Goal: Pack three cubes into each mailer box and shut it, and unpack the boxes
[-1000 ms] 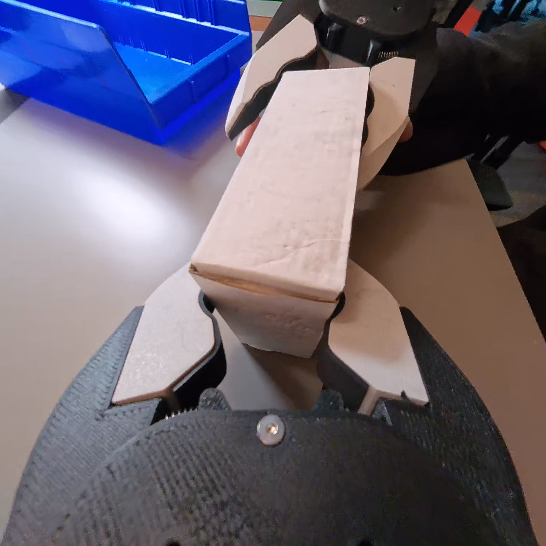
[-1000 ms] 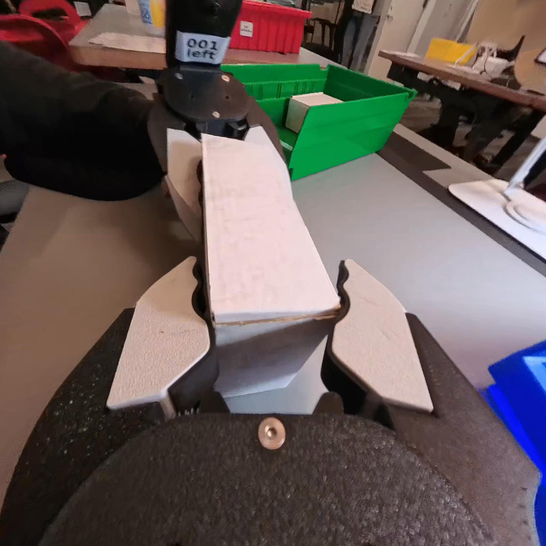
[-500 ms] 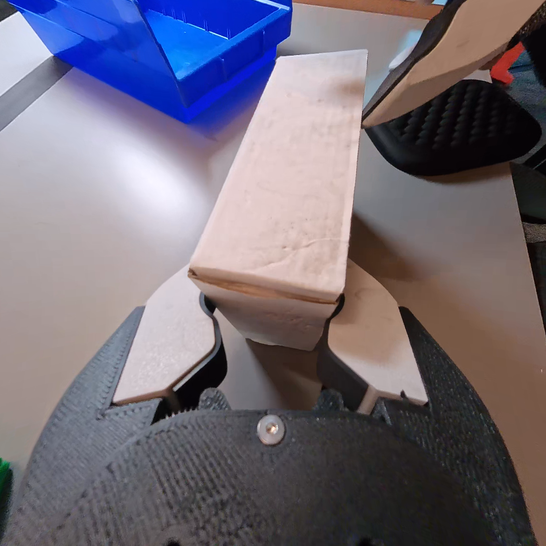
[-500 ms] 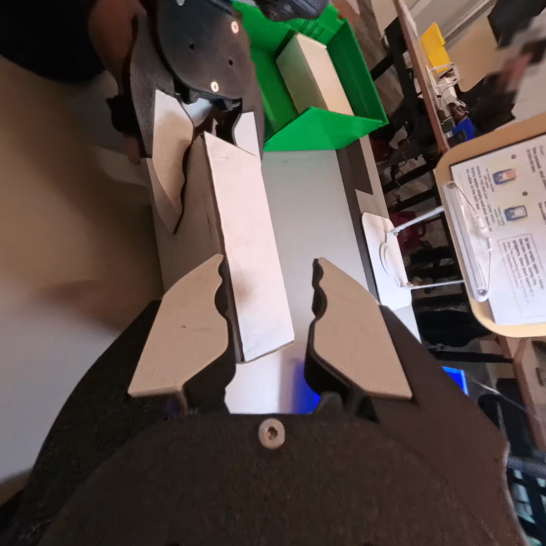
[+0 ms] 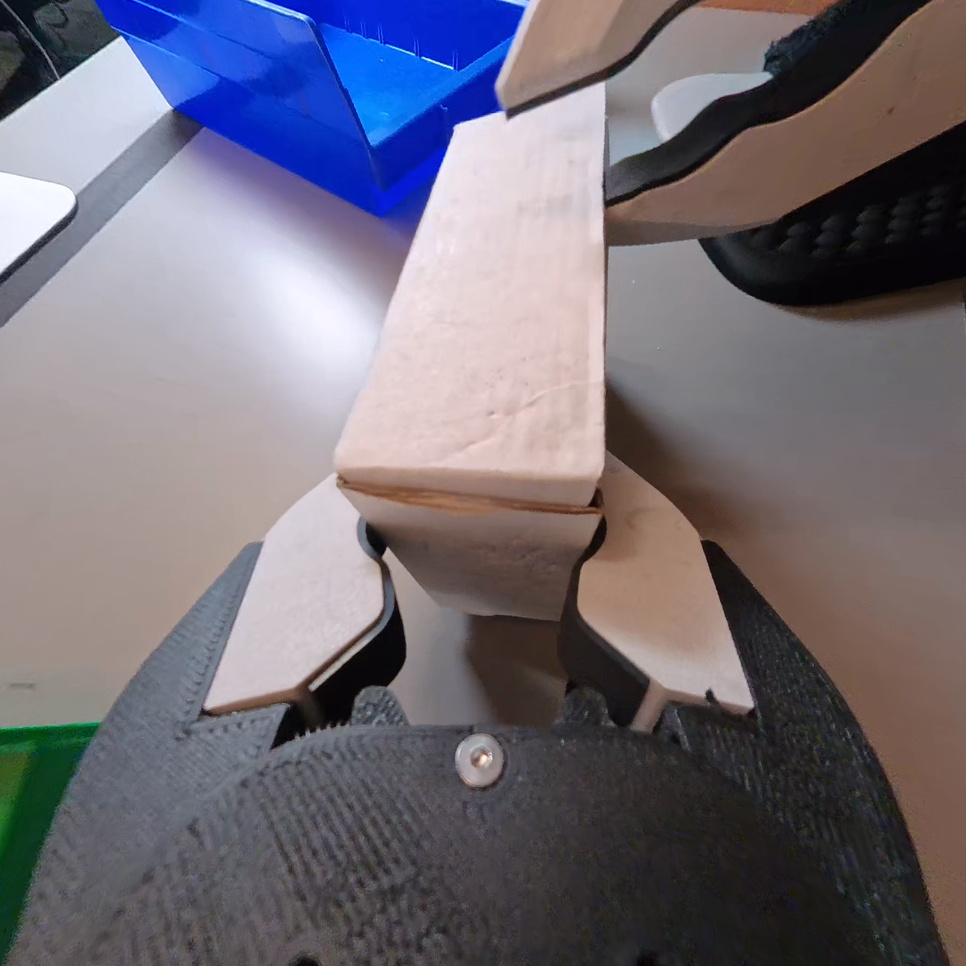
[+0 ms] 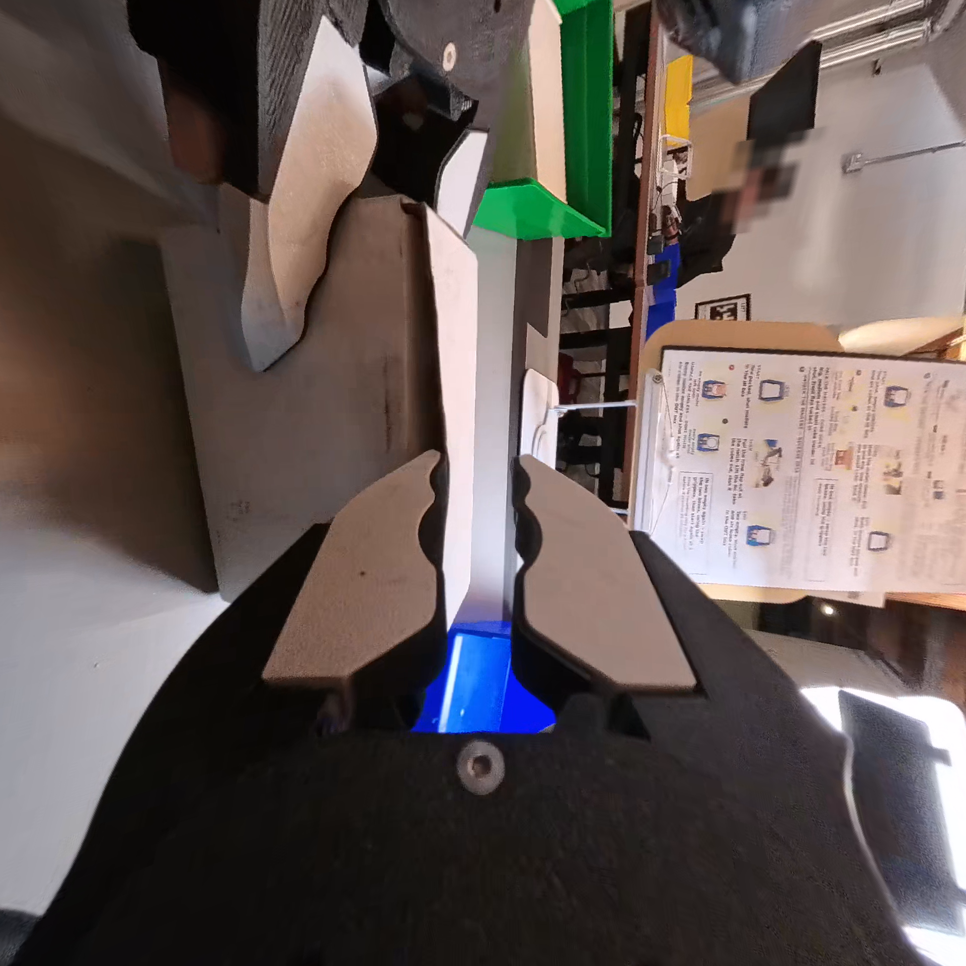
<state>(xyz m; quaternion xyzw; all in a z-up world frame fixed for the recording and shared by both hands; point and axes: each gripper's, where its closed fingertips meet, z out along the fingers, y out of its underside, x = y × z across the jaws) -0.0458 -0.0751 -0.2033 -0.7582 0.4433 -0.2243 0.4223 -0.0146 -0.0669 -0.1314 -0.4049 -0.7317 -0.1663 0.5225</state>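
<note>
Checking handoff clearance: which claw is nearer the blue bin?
Right. Right claw sits at the mailer box's far end beside the blue bin; left claw grips its near end.

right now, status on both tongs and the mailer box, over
Left tongs shut on mailer box, lid closed, held above the table. Right tongs open at its far end, one finger over the edge. Blue bin just beyond.

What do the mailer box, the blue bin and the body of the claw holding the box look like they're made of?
Mailer box: matte white cardboard, creased, with a brown edge at the lid seam. Blue bin: glossy moulded plastic, going by its sheen. Left claw body: rough black plastic with fine layered ridges, probably 3D-printed.
</note>
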